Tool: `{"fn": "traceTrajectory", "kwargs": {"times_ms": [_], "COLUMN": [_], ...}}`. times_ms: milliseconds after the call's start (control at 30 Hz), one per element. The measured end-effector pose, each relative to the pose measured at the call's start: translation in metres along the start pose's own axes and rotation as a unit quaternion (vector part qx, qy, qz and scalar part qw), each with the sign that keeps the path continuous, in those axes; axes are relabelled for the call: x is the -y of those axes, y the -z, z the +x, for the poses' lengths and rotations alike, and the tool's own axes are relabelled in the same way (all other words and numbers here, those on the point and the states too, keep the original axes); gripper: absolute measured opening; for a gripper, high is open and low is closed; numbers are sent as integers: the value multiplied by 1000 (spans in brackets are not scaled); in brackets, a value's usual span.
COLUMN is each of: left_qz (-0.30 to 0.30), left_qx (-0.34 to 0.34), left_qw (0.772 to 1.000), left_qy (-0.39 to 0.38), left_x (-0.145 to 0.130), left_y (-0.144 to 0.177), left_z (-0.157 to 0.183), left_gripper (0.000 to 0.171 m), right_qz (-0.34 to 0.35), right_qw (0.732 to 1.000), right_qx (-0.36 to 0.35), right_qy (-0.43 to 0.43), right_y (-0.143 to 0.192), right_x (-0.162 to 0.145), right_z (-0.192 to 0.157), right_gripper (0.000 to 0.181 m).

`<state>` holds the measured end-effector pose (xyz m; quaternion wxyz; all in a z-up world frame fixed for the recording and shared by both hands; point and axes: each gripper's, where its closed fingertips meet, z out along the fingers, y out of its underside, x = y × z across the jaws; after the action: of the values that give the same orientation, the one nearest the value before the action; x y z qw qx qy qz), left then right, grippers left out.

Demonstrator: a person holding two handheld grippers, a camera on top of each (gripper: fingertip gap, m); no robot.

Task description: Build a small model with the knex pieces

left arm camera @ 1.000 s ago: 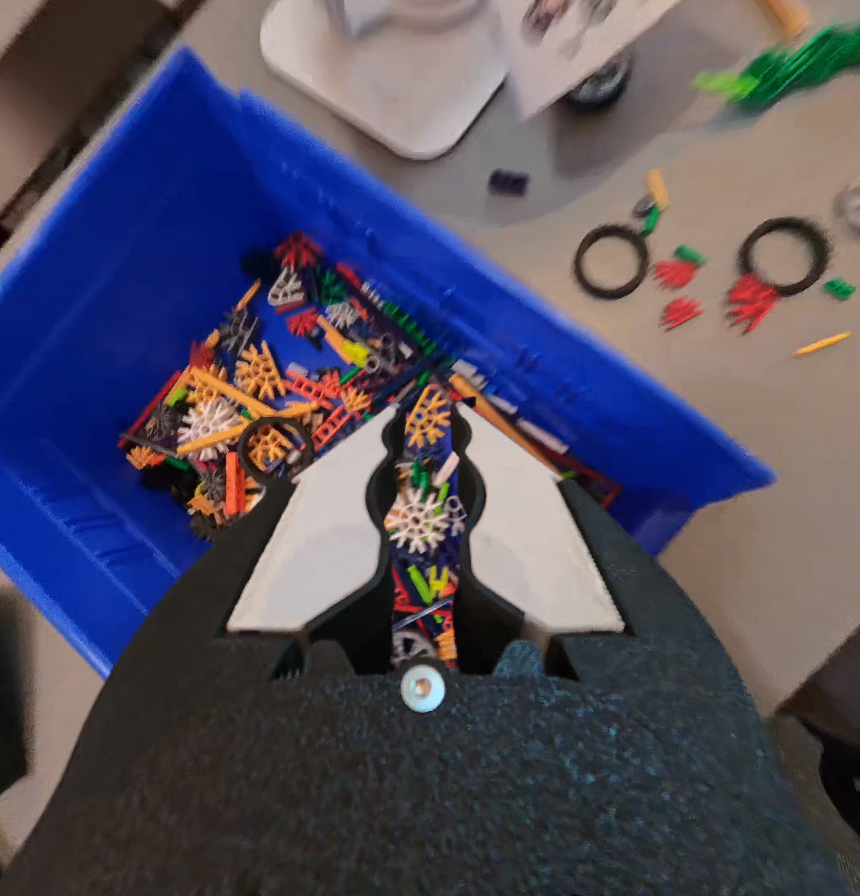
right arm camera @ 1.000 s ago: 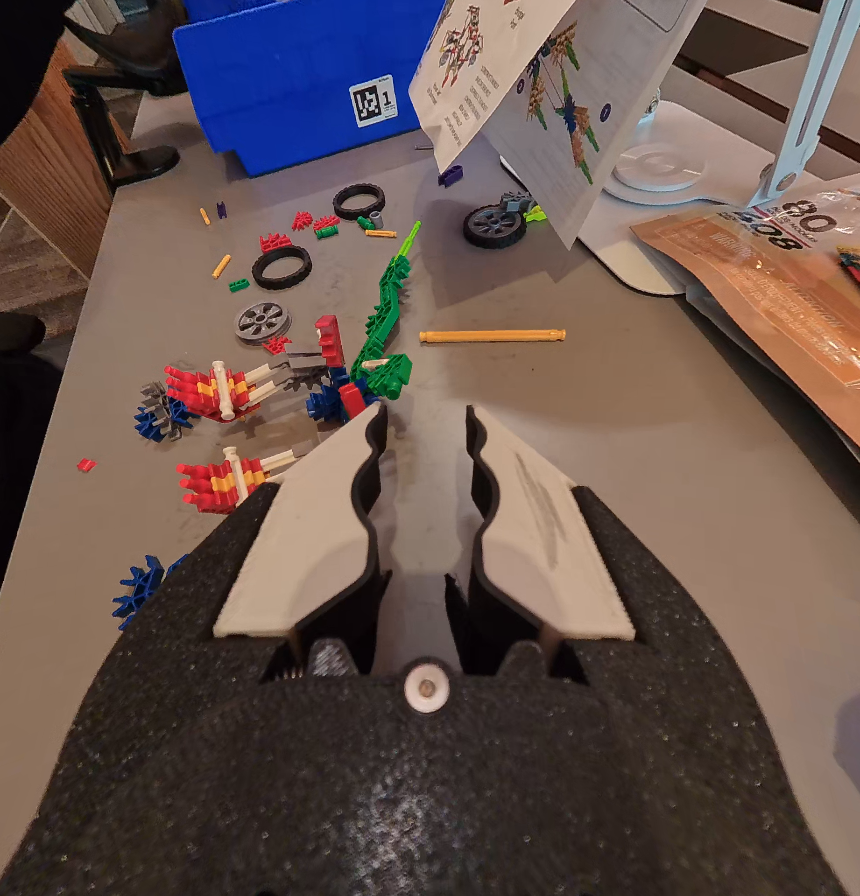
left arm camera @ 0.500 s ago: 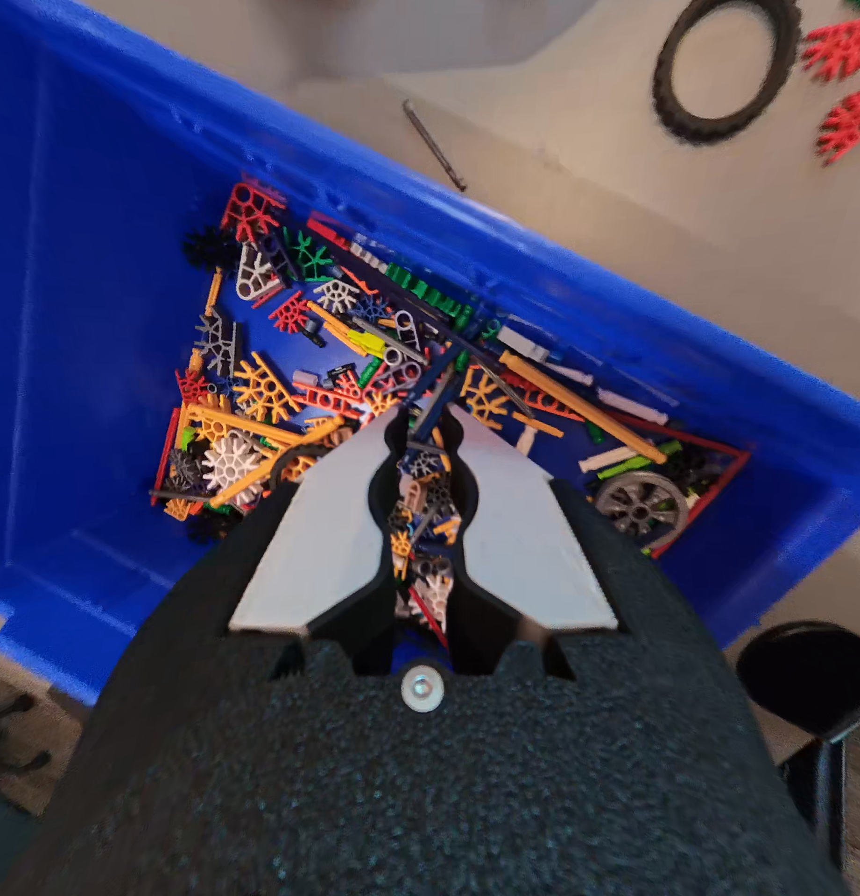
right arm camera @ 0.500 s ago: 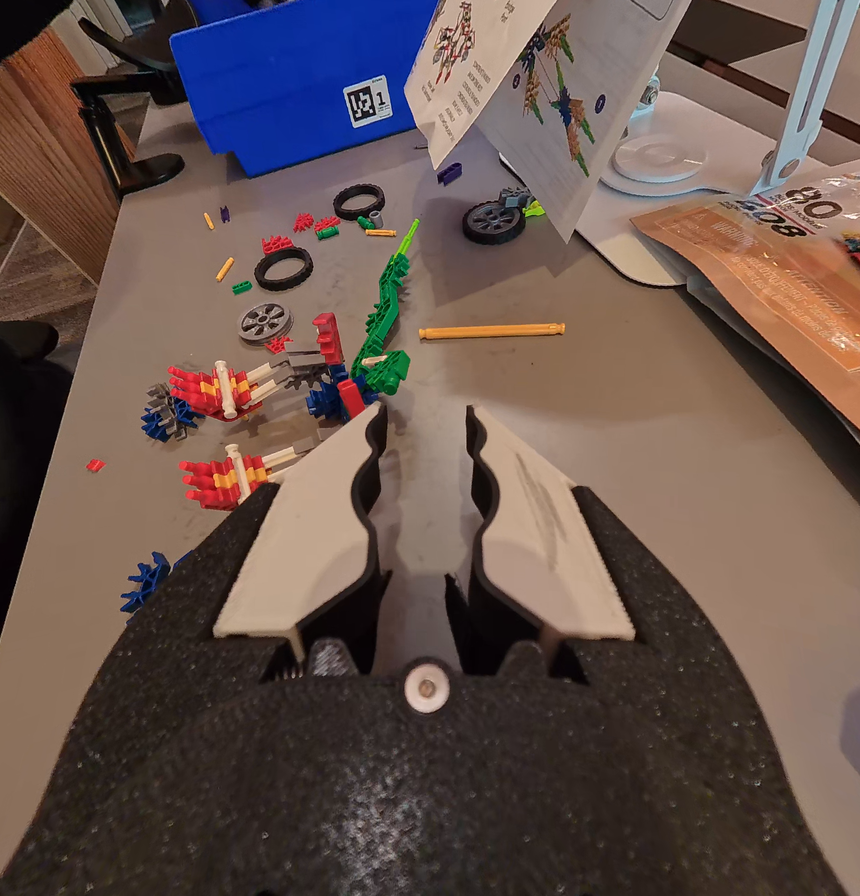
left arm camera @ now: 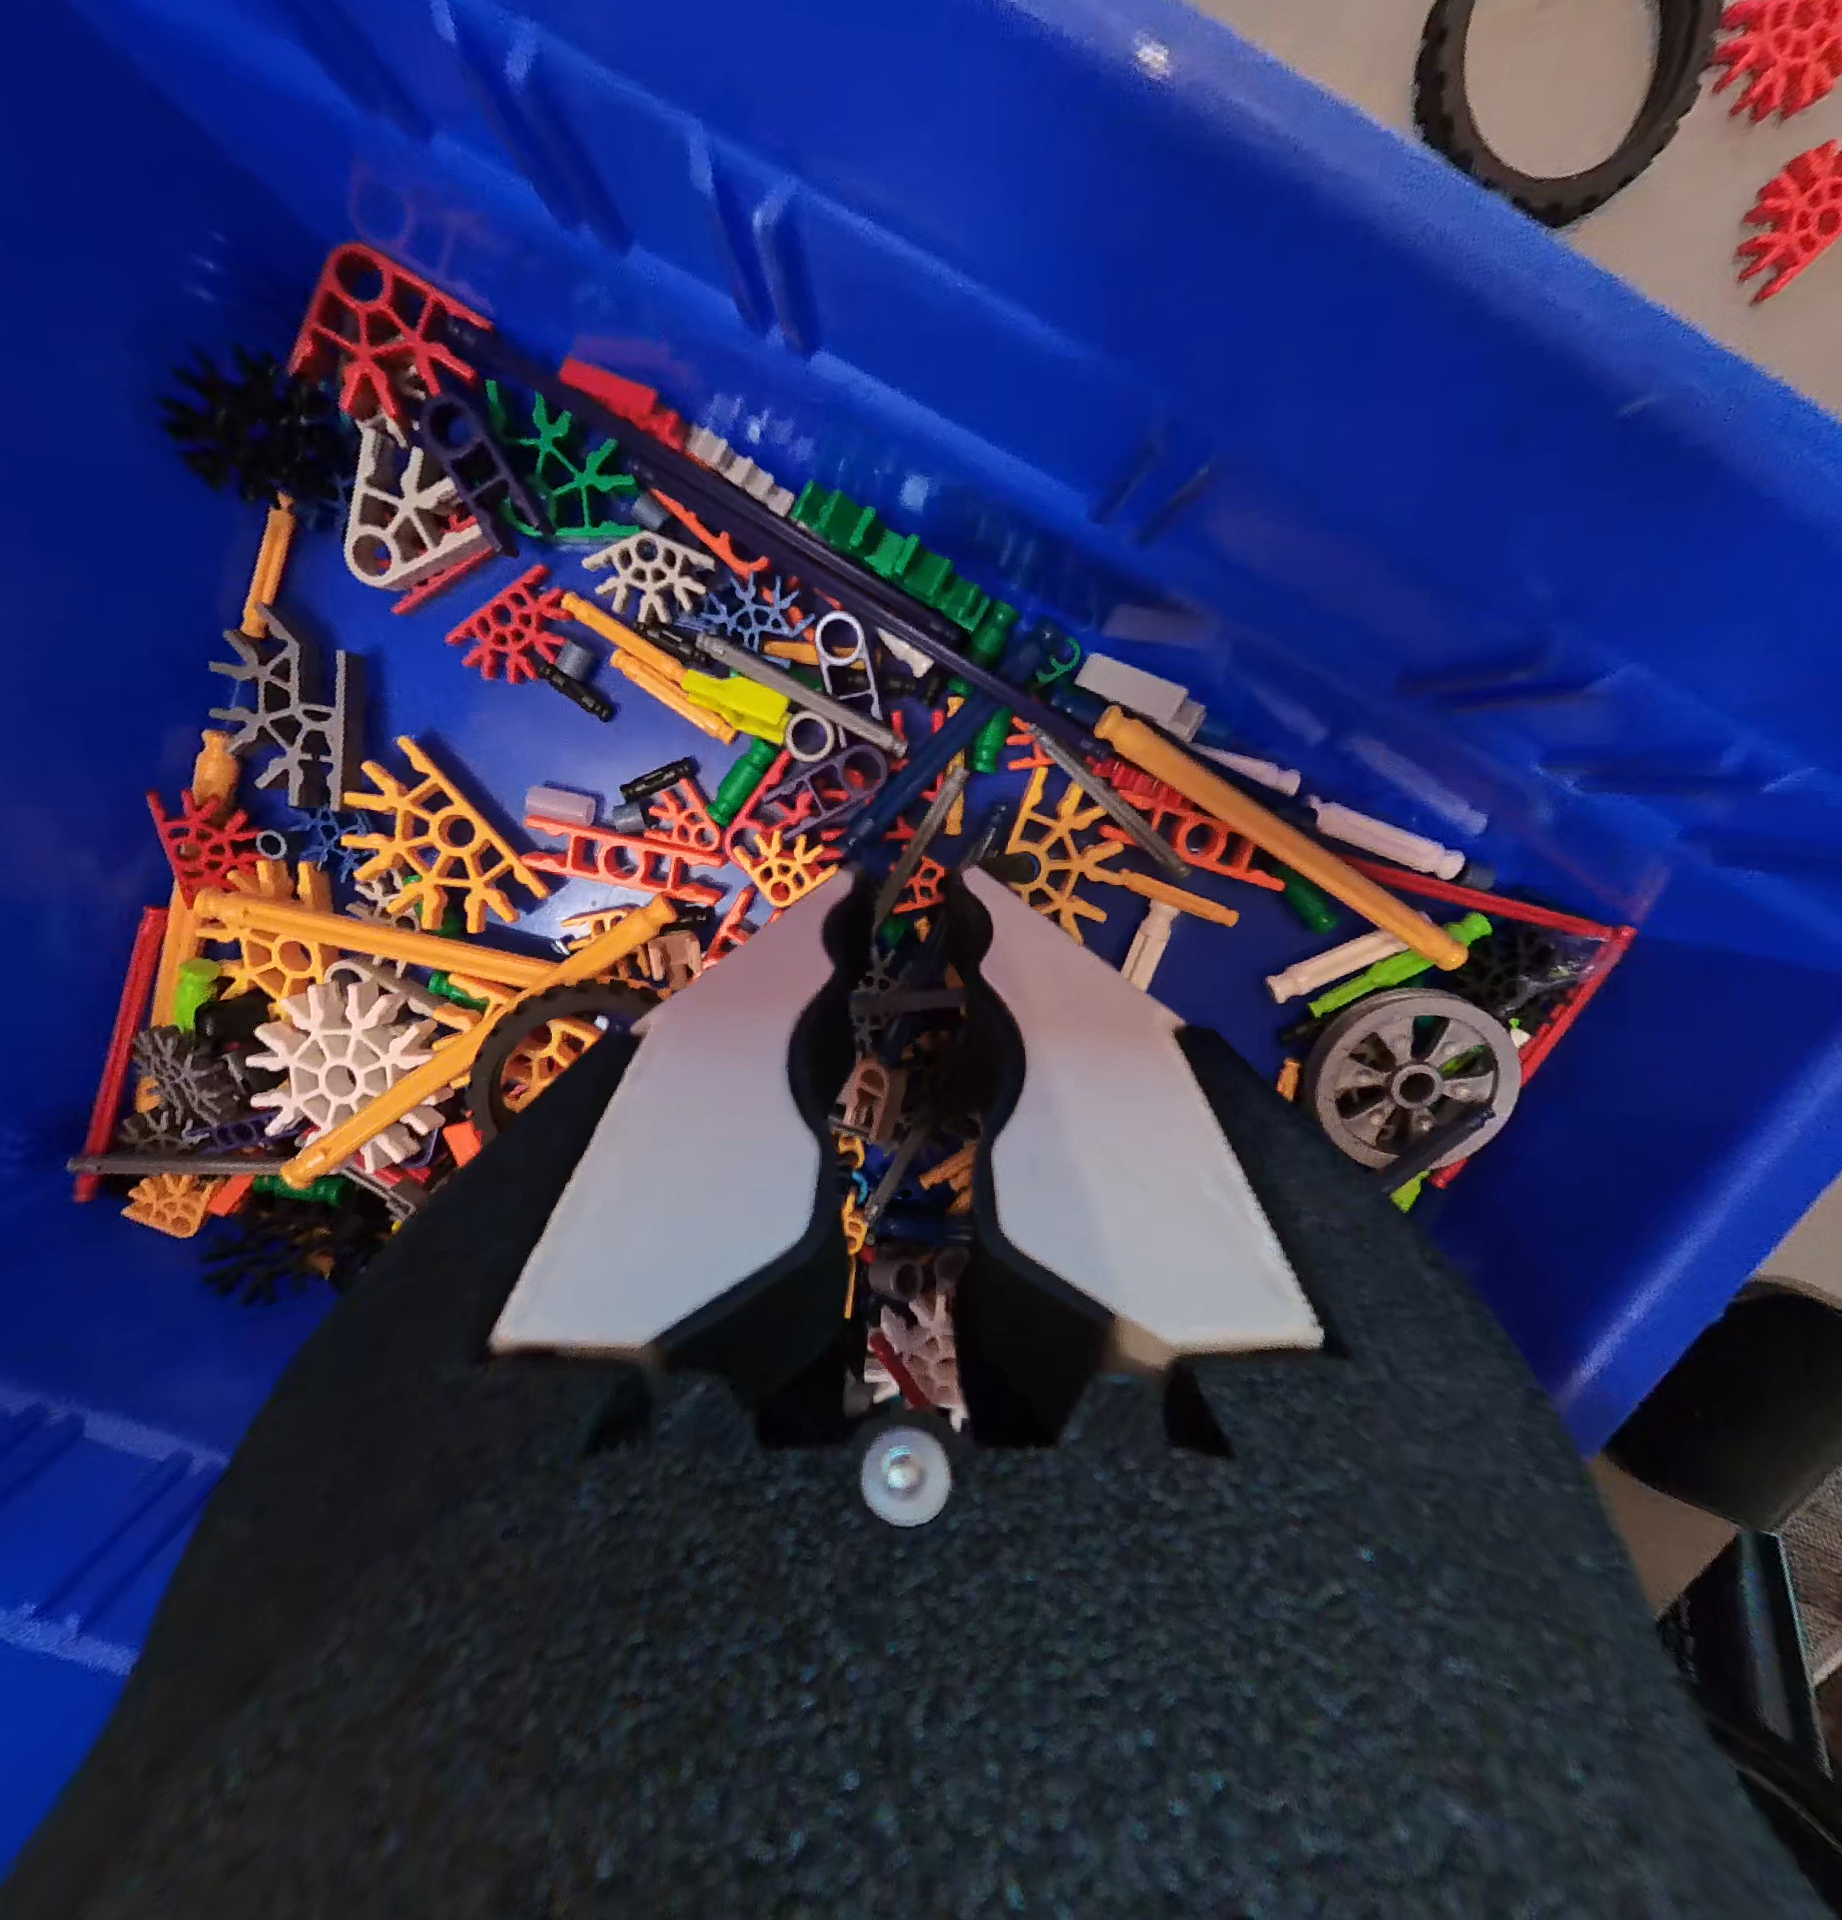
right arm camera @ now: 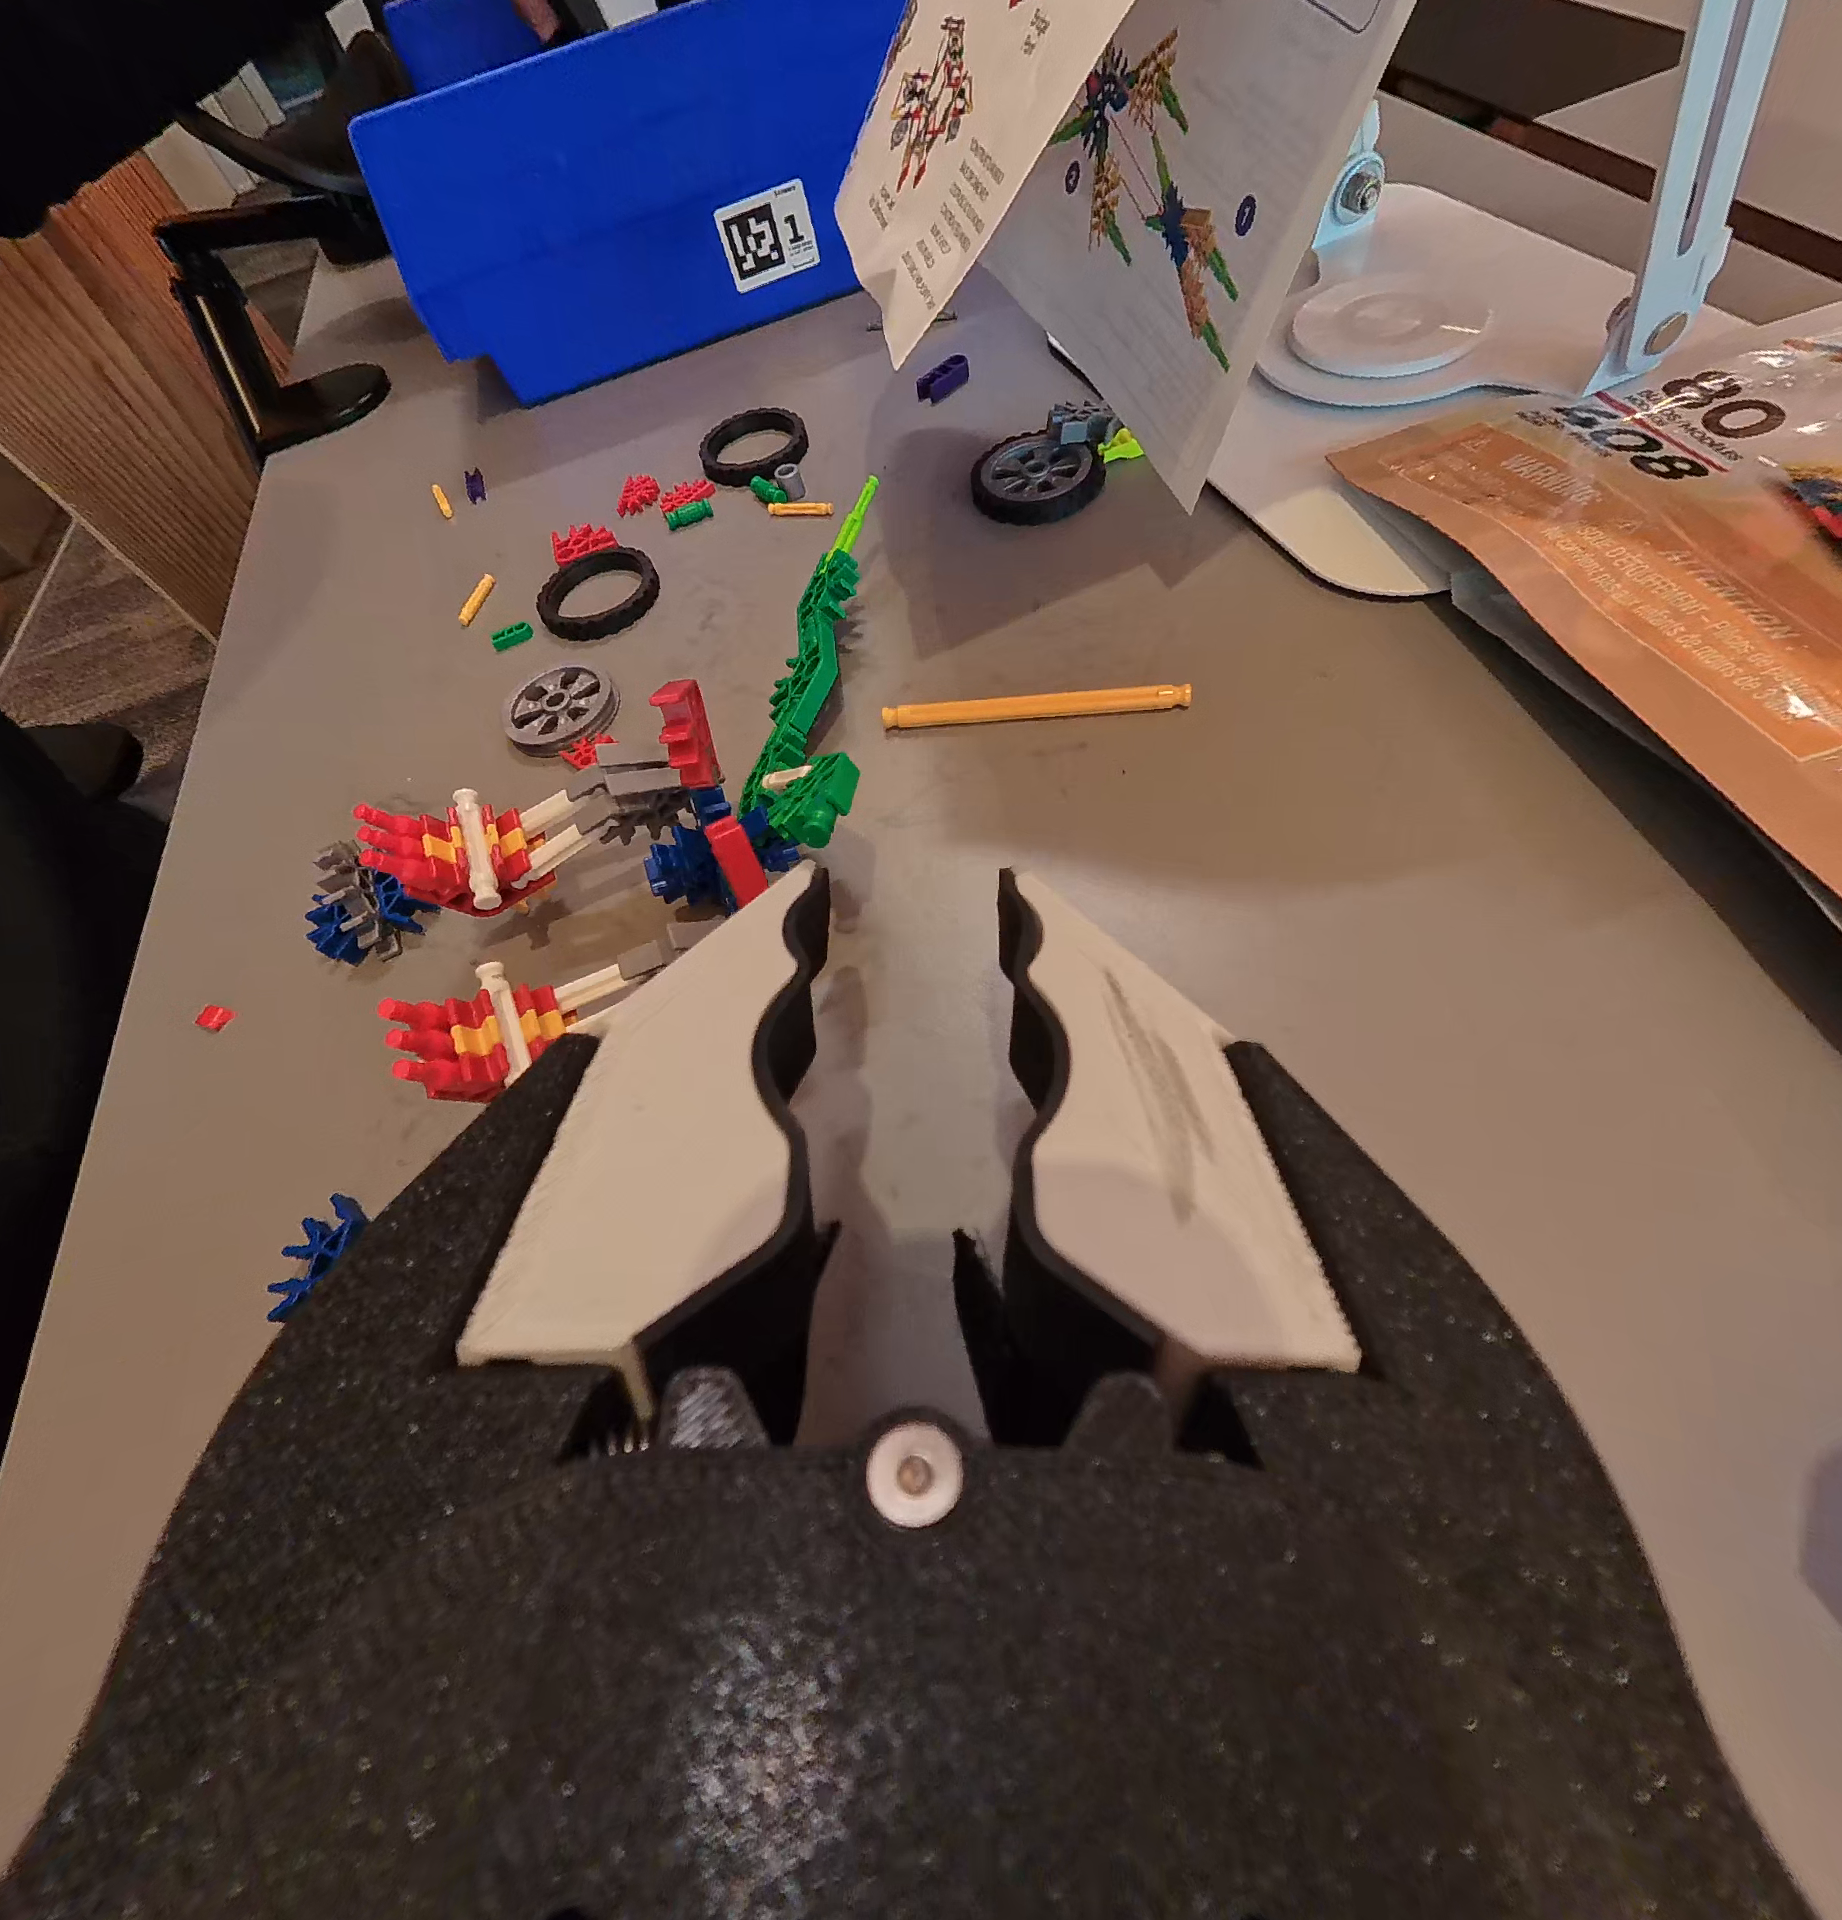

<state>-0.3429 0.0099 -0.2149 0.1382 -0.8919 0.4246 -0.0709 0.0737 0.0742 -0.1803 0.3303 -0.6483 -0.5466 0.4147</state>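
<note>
We note the left gripper [left arm camera: 904, 894] now lower over the blue bin [left arm camera: 1156, 343], narrowly parted, empty. Right gripper [right arm camera: 912, 894] unchanged, wide, near the toy model [right arm camera: 709, 831] left of centre.

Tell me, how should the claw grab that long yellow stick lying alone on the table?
Probably at its middle, coming straight down. The yellow stick lies flat crosswise on the table with bare space around it, so the right gripper, open, could put one finger on each long side.
</note>
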Motion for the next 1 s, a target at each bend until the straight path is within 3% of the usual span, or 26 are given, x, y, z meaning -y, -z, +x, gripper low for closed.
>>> {"fn": "traceTrajectory", "kwargs": {"times_ms": [200,367,500,600,733,833,1000], "left_qz": [15,15,-4,37,82,80,116], "left_qx": [-15,-12,-49,-18,16,66,73], "left_qw": [1000,1000,999,999,996,994,989], "left_qy": [3,4,8,12,25,27,54], "left_x": [3,2,-8,8,31,35,34], "left_y": [-9,-8,-2,8,15,15,37], "left_z": [0,2,19,4,-17,-41,-56], "left_gripper": [2,2,3,16,17,18,18], "right_qz": [-3,0,5,8,14,17,23], "right_qw": [1000,1000,1000,1000,1000,1000,999], "right_qx": [-4,-4,-1,1,0,-3,-4], "right_qy": [-2,-4,-8,-12,-20,-25,-35], "right_y": [-1,0,1,1,3,3,4], "right_x": [-1,0,1,2,3,4,5], "right_z": [1,2,2,2,4,6,8], "right_gripper": [32,32,32,32,32,32,32]}}
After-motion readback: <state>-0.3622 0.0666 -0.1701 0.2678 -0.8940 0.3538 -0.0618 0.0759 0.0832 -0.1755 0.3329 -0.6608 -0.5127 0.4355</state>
